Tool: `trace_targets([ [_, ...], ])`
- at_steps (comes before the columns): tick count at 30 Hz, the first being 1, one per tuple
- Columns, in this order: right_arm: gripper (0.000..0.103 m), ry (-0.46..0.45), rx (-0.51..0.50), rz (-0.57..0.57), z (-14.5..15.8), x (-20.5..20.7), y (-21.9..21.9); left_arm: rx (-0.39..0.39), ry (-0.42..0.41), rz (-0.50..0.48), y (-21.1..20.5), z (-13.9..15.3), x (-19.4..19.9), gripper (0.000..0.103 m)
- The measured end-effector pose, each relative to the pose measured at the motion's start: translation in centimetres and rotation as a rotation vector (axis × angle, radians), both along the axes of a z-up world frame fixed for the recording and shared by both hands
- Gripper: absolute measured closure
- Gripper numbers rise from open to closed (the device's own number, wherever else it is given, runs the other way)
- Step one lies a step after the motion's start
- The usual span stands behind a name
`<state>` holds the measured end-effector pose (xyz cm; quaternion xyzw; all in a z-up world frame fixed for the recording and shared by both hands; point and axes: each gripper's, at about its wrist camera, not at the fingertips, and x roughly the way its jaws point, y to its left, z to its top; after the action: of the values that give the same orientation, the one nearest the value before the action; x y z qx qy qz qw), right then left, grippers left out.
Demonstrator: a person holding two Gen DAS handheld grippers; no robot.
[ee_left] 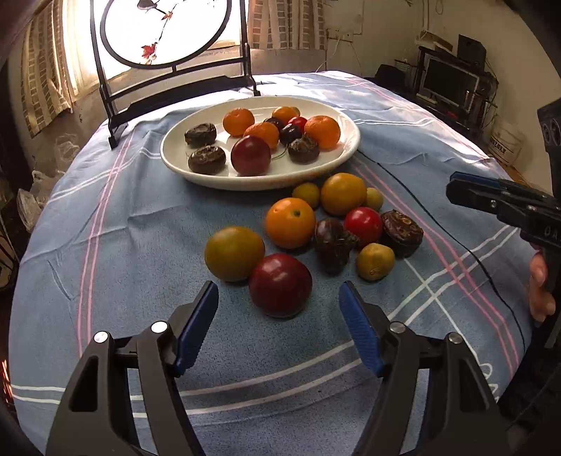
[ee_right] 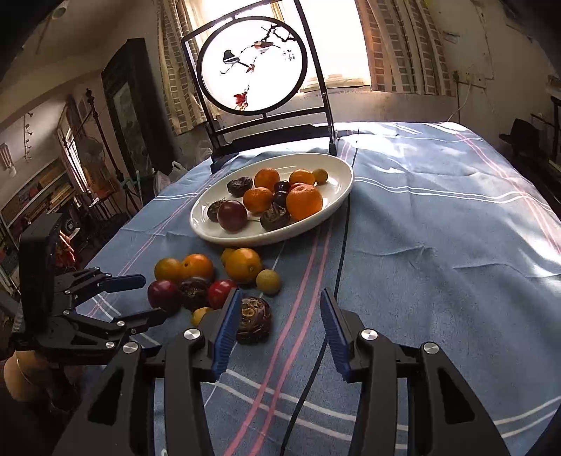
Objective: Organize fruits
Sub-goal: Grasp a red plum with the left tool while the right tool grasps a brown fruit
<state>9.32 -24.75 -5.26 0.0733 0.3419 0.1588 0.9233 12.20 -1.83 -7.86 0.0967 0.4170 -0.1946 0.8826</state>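
The left gripper (ee_left: 278, 308) is held with its jaws spread wide and nothing between them, low over the blue striped tablecloth (ee_left: 115, 217). A dark red plum (ee_left: 280, 285) is seen just ahead of the blue pads (ee_left: 359, 324), in line with the gap but not touched by either one. A yellow-green citrus (ee_left: 234, 253) is pressed against the plum on its left.

Beyond the plum, the loose pile is laid out on the cloth: an orange (ee_left: 289, 222), a dark purple fruit (ee_left: 331, 243), a small red fruit (ee_left: 363, 226), a brown wrinkled fruit (ee_left: 402, 233) and a small yellow fruit (ee_left: 376, 261) at the near right of the pile. A larger yellow-orange fruit (ee_left: 343, 193) is found nearer the plate.

The white oval plate (ee_left: 175, 154) is set behind the pile, well apart from the plum. Oranges, brown wrinkled fruits and a second red plum (ee_left: 251, 155) are already held in it. A black-framed round screen (ee_left: 168, 31), painted with birds and red leaves, is stood behind the plate; small characters on it are too small to be read.

The right gripper (ee_right: 280, 317) is likewise held open and empty. The brown wrinkled fruit (ee_right: 254, 320) is seen just beside its left pad (ee_right: 228, 329), partly inside the gap. From the left camera, pale letters are glimpsed on the right gripper's body, too cropped to be read.
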Motion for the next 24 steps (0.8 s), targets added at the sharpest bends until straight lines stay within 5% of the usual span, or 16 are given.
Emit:
trace_targets([
  [7,0.056,0.040,-0.015,0.041,-0.7,0.3,0.7,0.001,0.063,0.011,-0.7,-1.1,1.6,0.066],
  [13,0.056,0.061,-0.125,0.125,-1.2,0.3,3.3,-0.127,-0.025,0.017,0.8,0.4,0.1,0.066],
  [24,0.057,0.177,-0.244,0.137,-2.5,2.6,6.5,-0.168,-0.066,0.021,1.2,1.1,-0.6,0.065],
])
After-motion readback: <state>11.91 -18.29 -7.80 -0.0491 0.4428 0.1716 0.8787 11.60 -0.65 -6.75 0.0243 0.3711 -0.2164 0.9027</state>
